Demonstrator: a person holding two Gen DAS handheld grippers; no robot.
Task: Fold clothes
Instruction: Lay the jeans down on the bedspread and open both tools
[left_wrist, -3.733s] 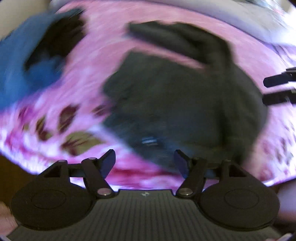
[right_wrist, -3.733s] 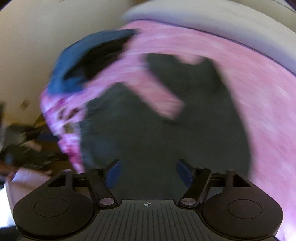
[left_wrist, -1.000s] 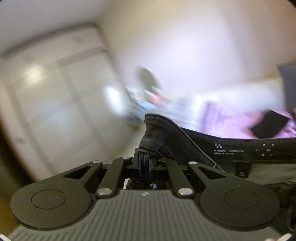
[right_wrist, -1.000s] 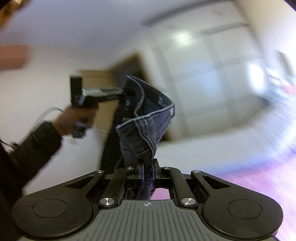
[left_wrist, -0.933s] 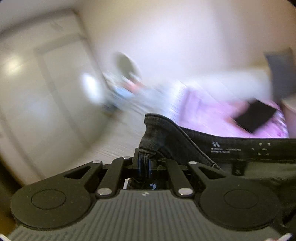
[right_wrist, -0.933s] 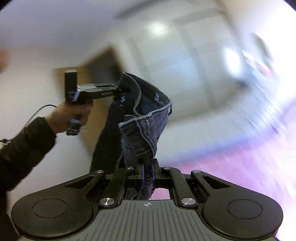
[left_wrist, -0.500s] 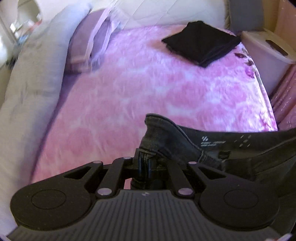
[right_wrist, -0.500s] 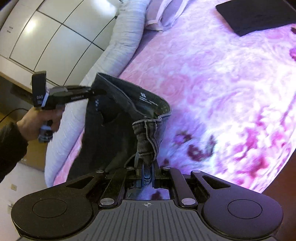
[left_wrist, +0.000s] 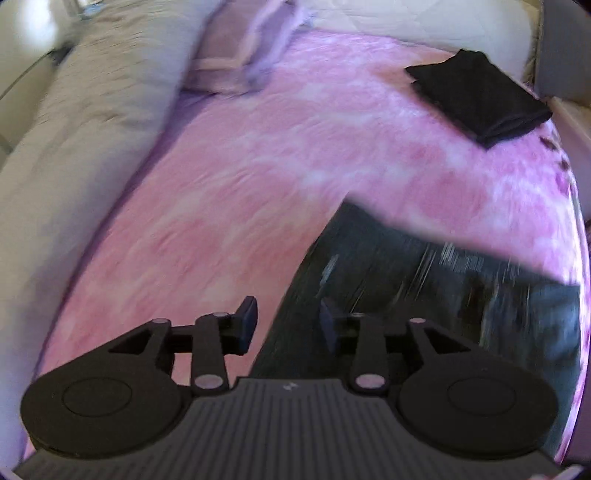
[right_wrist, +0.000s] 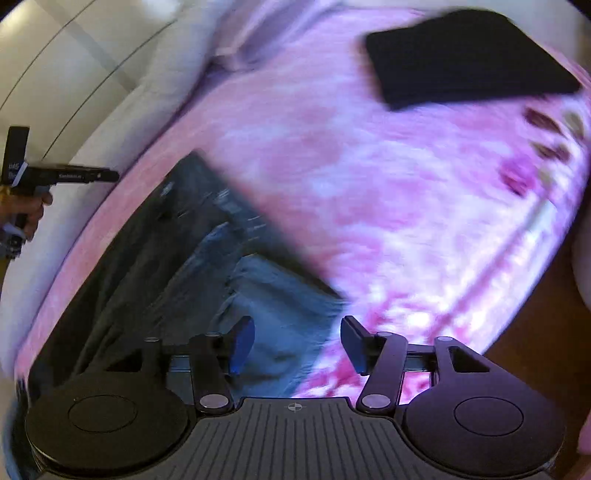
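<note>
On the pink bedspread (right_wrist: 332, 177), left to right: left gripper (left_wrist: 288, 323), jaws just opened and empty; dark jeans (right_wrist: 177, 251), lying flat and released; right gripper (right_wrist: 297, 341), jaws just opened above the waistband; folded black garment (right_wrist: 461, 55), well apart.

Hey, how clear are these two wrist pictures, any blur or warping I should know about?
Left wrist view: the jeans are streaked with motion blur, the left gripper sharp, the folded black garment fairly clear. Right wrist view: the pink blanket and jeans smear, the right gripper stays crisp. Both show fisheye bending at the edges.
</note>
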